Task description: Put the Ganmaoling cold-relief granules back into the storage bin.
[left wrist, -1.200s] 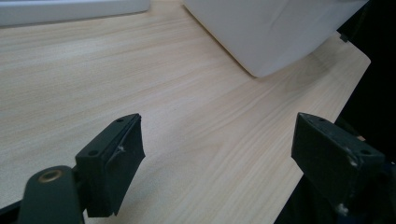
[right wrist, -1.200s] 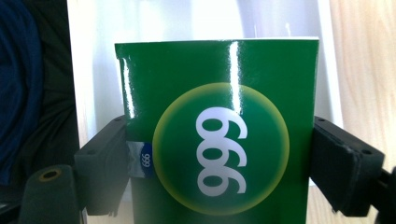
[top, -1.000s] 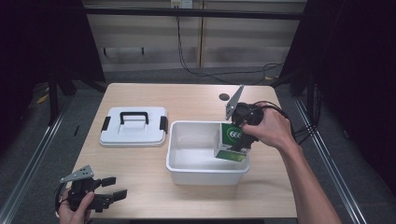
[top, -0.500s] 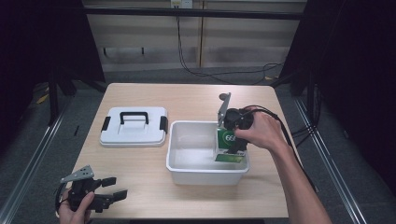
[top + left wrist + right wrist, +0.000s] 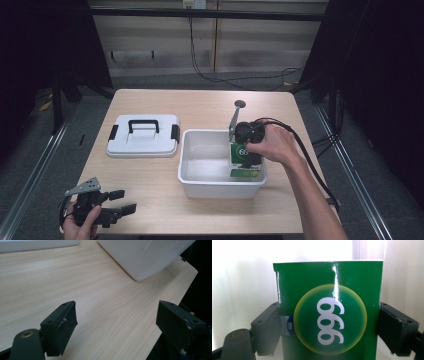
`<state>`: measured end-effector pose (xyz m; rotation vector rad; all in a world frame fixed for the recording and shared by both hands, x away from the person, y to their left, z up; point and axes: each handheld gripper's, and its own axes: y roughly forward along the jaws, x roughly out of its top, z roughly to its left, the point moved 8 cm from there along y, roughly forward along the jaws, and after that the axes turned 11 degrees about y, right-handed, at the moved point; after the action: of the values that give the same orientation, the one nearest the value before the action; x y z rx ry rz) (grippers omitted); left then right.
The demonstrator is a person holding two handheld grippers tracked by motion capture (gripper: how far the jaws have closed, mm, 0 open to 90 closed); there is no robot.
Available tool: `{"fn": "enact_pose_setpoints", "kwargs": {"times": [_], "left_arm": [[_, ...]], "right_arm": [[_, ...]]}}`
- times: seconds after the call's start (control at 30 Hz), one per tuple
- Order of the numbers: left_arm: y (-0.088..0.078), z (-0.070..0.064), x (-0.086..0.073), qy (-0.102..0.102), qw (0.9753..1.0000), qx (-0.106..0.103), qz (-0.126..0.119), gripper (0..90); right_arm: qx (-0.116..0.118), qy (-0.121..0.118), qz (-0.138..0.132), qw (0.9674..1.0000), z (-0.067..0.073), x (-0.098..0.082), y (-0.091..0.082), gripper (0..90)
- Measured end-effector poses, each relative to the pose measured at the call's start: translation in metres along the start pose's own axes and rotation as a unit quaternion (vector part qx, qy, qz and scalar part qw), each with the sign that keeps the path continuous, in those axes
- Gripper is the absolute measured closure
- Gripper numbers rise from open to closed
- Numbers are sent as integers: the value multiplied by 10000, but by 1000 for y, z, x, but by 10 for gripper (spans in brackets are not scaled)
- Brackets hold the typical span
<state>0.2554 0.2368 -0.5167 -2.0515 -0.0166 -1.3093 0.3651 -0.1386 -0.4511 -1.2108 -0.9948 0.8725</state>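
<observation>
green carton (image 5: pixel 328 315) marked 999 sits clamped in your right gripper (image 5: pixel 248 145), low inside the white tub (image 5: pixel 200 180). release unevenly and it may topple. left gripper (image 5: pixel 107 207) hangs agape, unladen.

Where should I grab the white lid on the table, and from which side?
Take the white lid by its black handle, coming straight down from above. The lid lies flat on the table with the handle arching across its top, and the open left gripper is free.
</observation>
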Motion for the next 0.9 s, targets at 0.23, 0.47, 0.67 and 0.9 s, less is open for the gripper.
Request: {"fn": "enact_pose_setpoints", "kwargs": {"times": [0.23,0.47,0.67,0.9], "left_arm": [[0,0,0,-8,10000,2,-8,168],[0,0,0,-15,10000,-11,3,168],[0,0,0,-18,10000,-14,2,168],[0,0,0,-15,10000,-20,-13,168]], "right_arm": [[-77,-2,124,9999,-3,1,10,143],[-142,1,246,9996,-2,0,18,141],[-152,18,374,9992,-2,1,25,141],[-95,97,470,9988,-3,1,31,141]]}}
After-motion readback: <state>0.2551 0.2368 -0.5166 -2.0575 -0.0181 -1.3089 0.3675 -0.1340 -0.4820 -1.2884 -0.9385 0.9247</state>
